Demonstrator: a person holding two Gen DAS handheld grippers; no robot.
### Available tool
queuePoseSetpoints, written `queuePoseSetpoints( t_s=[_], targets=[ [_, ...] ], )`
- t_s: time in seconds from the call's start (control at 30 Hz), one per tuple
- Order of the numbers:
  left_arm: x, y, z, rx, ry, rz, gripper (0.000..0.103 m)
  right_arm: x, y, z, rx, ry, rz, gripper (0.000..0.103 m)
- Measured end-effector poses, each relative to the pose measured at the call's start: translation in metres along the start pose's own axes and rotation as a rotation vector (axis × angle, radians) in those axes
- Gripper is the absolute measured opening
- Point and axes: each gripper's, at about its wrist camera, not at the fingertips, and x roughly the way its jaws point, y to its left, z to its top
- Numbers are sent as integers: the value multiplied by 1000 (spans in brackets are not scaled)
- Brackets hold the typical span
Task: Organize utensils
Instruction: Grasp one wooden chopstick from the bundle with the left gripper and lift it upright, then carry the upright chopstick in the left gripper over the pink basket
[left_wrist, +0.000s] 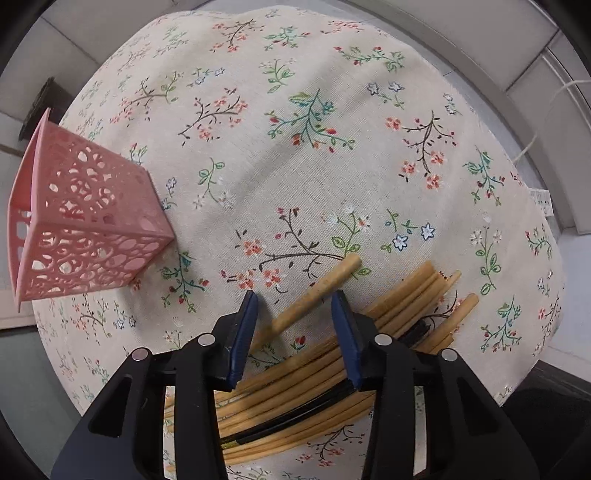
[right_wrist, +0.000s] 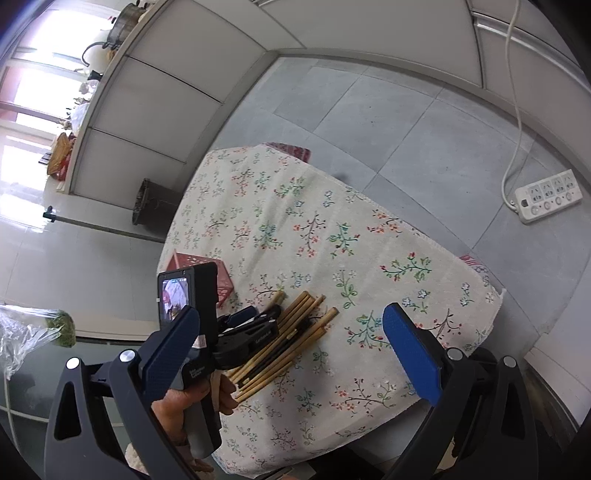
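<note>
Closest in the left wrist view is the left gripper (left_wrist: 295, 332), its black arms ending in two blue pads held apart, jaws open. A single wooden chopstick (left_wrist: 317, 291) lies slanted in the gap between the pads; whether either pad touches it cannot be told. Under and just right of the gripper lies the pile of chopsticks (left_wrist: 399, 306), mostly pale wood with a few black ones mixed in, fanned loosely on the floral tablecloth (left_wrist: 295, 147). The right pad and arm cover part of the pile.

Further off to the left, a pink openwork basket (left_wrist: 85, 221) lies tipped on its side at the table's edge, well apart from the pile.

In the right wrist view the right gripper (right_wrist: 295, 354) is nearest, its blue pads spread wide with nothing between them, held above the near end of the table. Beyond its left finger, a hand (right_wrist: 184, 406) holds the left gripper's handle, with a small lit screen (right_wrist: 173, 295) on the back. That tool hides part of the pile (right_wrist: 295, 332) and most of the basket (right_wrist: 221, 280).

Past the table are grey floor tiles (right_wrist: 369, 110), a white power strip (right_wrist: 546, 195) with its cord, and a dark woven bin (right_wrist: 147, 203) by pale cabinets.
</note>
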Motion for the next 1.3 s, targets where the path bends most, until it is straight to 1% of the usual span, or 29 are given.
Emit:
queuePoseSetpoints(
  t_s=[0.03,0.07,0.1,0.23,0.3,0.33,0.37,0.47,0.5,0.53,0.57,0.63,0.67,0.7,0.73,0.77,0.83,0.87,0.93,1.03,1.17,1.23,1.3],
  targets=[
    [1,0,1,-8,-6,-22,35,4,-2,-1,9,10,-10,97],
    [4,-4,2,-14,-15,-43,29,9,-5,-1,26,25,-15,97],
    [3,-4,1,-8,-32,-49,25,15,-9,-2,54,45,-17,97],
    [0,5,-6,0,-90,-49,18,41,-23,-7,149,116,-33,97],
    [-3,9,-17,20,-164,-22,14,53,-24,-10,157,134,-56,97],
    [-8,10,-21,13,-197,-20,14,59,-22,-11,147,133,-78,97],
    [-16,9,-28,7,-228,-24,13,64,-20,-12,137,133,-92,97],
    [-50,19,-47,-23,-355,-34,12,82,-19,-16,144,159,-109,95],
    [-59,22,-55,-30,-383,-40,10,88,-21,-18,156,172,-108,91],
    [-72,27,-67,-38,-419,-48,10,94,-23,-20,167,187,-108,85],
    [-86,31,-75,-44,-442,-53,10,101,-24,-22,178,206,-108,81],
    [-107,30,-90,-67,-510,-55,9,109,-23,-23,183,216,-101,67],
    [-117,33,-94,-81,-542,-49,9,112,-21,-23,173,212,-94,65],
    [-131,34,-100,-91,-568,-39,8,114,-18,-23,158,204,-100,58],
    [-142,38,-112,-105,-600,-25,8,115,-17,-24,151,197,-109,54],
    [-152,39,-121,-119,-623,-20,8,116,-18,-28,158,201,-112,53],
    [-169,44,-139,-151,-684,-18,7,124,-21,-40,191,261,-93,45],
    [-172,47,-142,-160,-703,-15,7,126,-21,-45,190,277,-104,42],
    [-185,50,-158,-187,-752,-19,7,133,-20,-53,168,270,-161,32],
    [-201,52,-172,-194,-821,-6,7,141,-16,-64,153,277,-181,22],
    [-219,60,-187,-207,-887,-12,7,141,-4,-86,145,330,-147,22],
    [-223,66,-191,-216,-903,-15,7,144,0,-94,151,350,-152,22],
    [-228,73,-196,-230,-920,-29,7,151,4,-104,151,373,-179,22]
  ],
)
